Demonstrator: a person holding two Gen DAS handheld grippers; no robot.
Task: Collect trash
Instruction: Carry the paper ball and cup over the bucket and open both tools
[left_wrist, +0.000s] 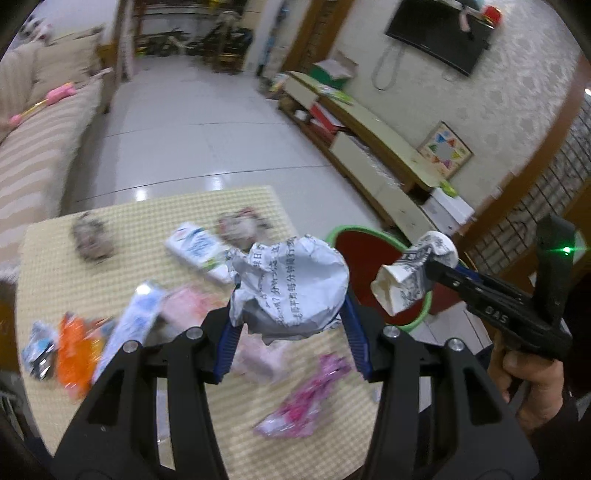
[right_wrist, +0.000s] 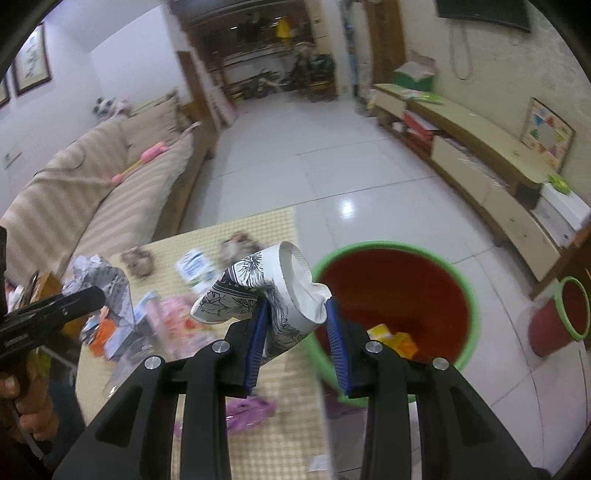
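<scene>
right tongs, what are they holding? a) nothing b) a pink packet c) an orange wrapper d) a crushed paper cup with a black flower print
d: the right tongs are pinched on a crushed white paper cup with black line-drawn flowers, held up beside the red bin with a green rim; the left wrist view shows the same cup at their tip.

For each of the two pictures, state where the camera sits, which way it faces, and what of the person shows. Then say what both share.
Left wrist: on the left tool, facing down over the table; crumpled newspaper gripped; right hand visible.
Right wrist: on the right tool, facing the bin; crushed paper cup gripped; left hand visible.
Shared: table, bin, sofa.
</scene>
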